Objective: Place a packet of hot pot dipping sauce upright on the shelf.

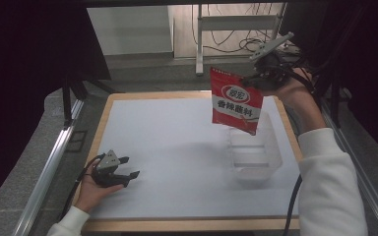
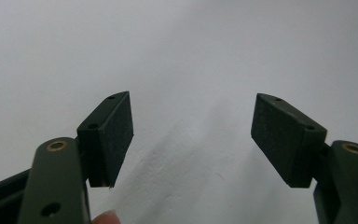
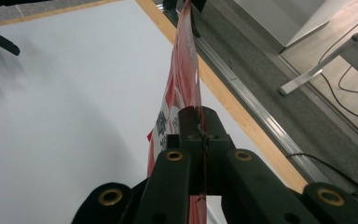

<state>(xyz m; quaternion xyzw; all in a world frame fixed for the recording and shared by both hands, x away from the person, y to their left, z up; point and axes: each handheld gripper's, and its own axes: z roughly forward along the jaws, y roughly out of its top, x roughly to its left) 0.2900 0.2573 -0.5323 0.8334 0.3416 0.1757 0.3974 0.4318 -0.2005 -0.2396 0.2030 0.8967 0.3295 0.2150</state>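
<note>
A red and white seasoning packet [image 1: 236, 102] hangs in the air above a clear plastic tray [image 1: 274, 147] at the right of the white tabletop. My right gripper [image 1: 251, 77] is shut on the packet's upper right corner. Seen from the right gripper view, the packet [image 3: 182, 79] shows edge-on, pinched between the closed jaws of that gripper [image 3: 199, 122]. My left gripper [image 1: 131, 168] rests near the table's front left, held in a hand, and is open. In the left gripper view its pads [image 2: 119, 135] stand wide apart over bare white surface.
The white tabletop [image 1: 167, 147] has a wooden border [image 1: 192, 224]. Metal rails [image 1: 49, 167] run along both sides. A metal stand and loose cables [image 1: 236, 39] lie on the floor behind the table.
</note>
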